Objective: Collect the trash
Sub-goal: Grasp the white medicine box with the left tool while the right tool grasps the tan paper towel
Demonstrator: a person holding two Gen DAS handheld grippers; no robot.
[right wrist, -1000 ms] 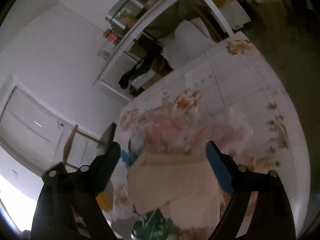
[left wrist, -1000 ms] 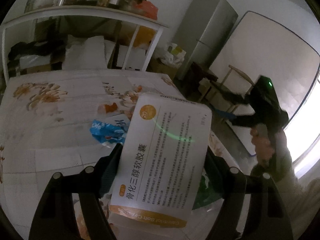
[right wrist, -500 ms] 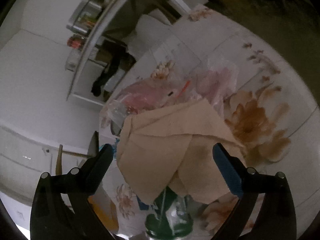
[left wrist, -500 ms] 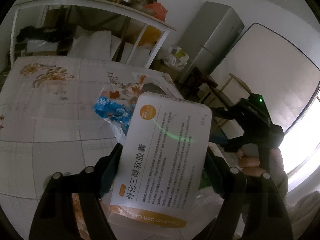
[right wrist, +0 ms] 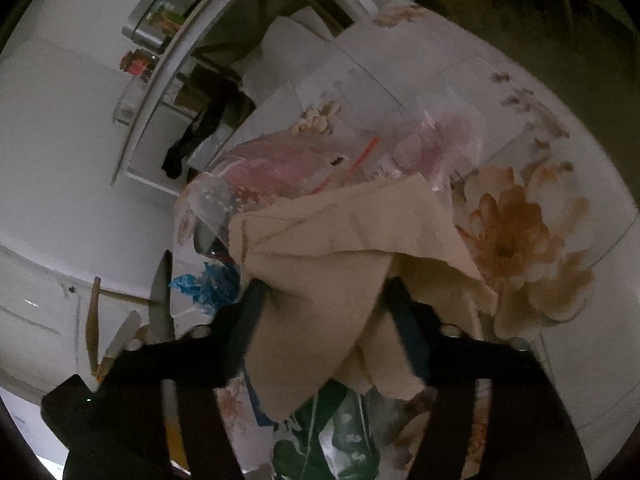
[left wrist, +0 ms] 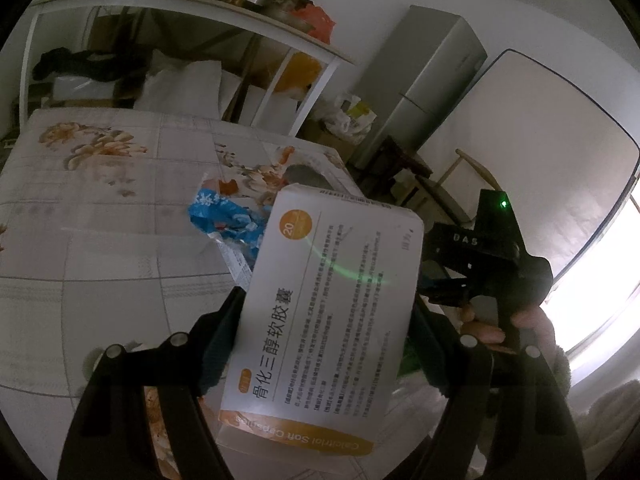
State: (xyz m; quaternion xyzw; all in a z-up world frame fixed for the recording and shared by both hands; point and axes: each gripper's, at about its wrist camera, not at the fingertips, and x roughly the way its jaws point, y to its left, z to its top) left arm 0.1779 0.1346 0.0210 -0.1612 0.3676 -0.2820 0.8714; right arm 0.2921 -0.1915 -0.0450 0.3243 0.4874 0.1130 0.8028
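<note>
My left gripper is shut on a white medicine box with orange trim and black print, held above the floral table. A blue crumpled wrapper lies on the table beyond the box. My right gripper is shut on a beige crumpled paper napkin. Past it lie a clear plastic bag with pink contents and the blue wrapper. A green wrapper lies under the napkin. The right gripper also shows in the left wrist view, held in a hand.
A white shelf rack with pots and jars stands behind the table. A grey fridge and a white board are at the right. A wooden chair stands by the table's far corner.
My right gripper has closed on the beige napkin, which it straddled open before. My left gripper still holds the box and has moved closer to the right gripper.
</note>
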